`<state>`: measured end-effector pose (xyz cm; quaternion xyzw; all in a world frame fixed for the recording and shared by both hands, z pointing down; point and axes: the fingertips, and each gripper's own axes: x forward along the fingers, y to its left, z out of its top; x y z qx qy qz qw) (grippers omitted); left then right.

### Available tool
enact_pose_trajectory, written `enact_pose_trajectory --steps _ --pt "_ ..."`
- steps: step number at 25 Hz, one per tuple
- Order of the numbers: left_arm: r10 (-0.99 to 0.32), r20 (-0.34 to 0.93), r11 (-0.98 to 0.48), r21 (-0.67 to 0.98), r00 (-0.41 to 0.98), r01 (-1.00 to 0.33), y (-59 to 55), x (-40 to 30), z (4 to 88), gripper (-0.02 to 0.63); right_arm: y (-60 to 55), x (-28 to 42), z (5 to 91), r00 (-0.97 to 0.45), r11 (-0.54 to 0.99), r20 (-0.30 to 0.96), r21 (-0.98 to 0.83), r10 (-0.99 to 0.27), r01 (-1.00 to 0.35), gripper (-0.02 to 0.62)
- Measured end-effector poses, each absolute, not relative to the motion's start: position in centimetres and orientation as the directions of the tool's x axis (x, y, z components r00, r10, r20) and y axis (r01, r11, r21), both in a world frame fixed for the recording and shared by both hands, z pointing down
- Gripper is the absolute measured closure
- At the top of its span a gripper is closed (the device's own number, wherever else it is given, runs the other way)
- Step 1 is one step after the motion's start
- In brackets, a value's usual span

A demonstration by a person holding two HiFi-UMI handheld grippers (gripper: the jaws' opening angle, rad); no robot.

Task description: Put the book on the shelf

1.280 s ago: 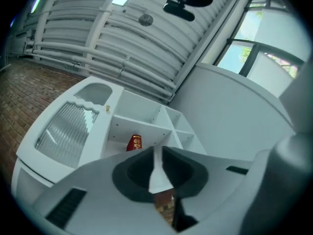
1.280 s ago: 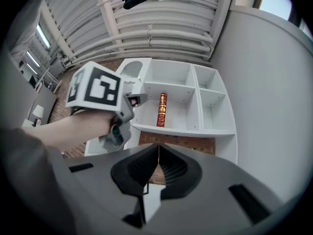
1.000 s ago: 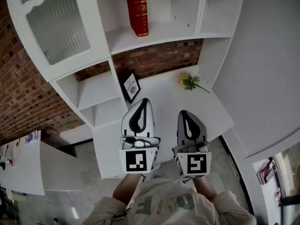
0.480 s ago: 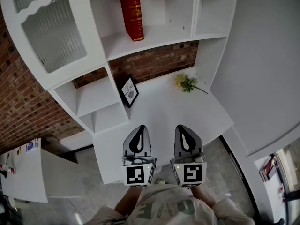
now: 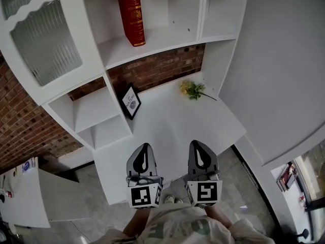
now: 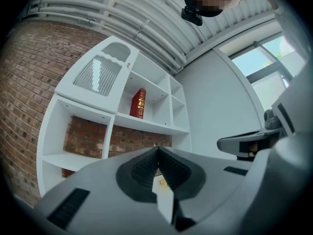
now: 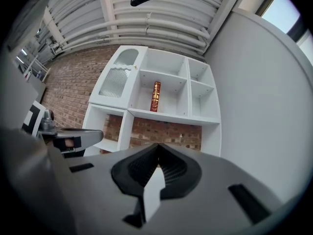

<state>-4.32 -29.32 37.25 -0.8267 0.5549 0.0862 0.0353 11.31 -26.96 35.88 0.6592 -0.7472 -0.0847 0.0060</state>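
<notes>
The white shelf unit (image 5: 157, 40) fills the wall ahead of me, with a ribbed-glass door on its left and open compartments across the rest. Below it the white desk (image 5: 172, 123) runs out toward me, mostly bare.

The red book (image 5: 131, 14) stands upright in the middle open compartment, spine facing out, its bottom edge on the shelf board. Nothing props it from either side, so I judge it balances on its own thickness. As I read it, the task's thing is where it belongs and the placing is done.

My left gripper (image 5: 144, 154) and right gripper (image 5: 201, 154) hang side by side over the near edge of the desk, well apart from the book and pointing toward the shelf. Both are clenched empty: in each gripper view the ridged pads meet at the tip with nothing between them. They touch nothing.

A small framed picture (image 5: 130, 101) leans by the shelf's lower divider, angled for viewing. A sprig of yellow flowers (image 5: 192, 90) lies flat on the desk near the brick backing.
</notes>
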Motion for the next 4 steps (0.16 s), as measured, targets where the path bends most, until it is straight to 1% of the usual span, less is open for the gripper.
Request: enact_pose_trajectory --steps 4 --pt "-0.916 -0.175 -0.374 0.047 0.361 -0.926 -29.73 -5.01 37.40 0.594 -27.13 11.28 36.80 -0.123 0.112 -0.080 0.132 -0.989 -0.985 0.580"
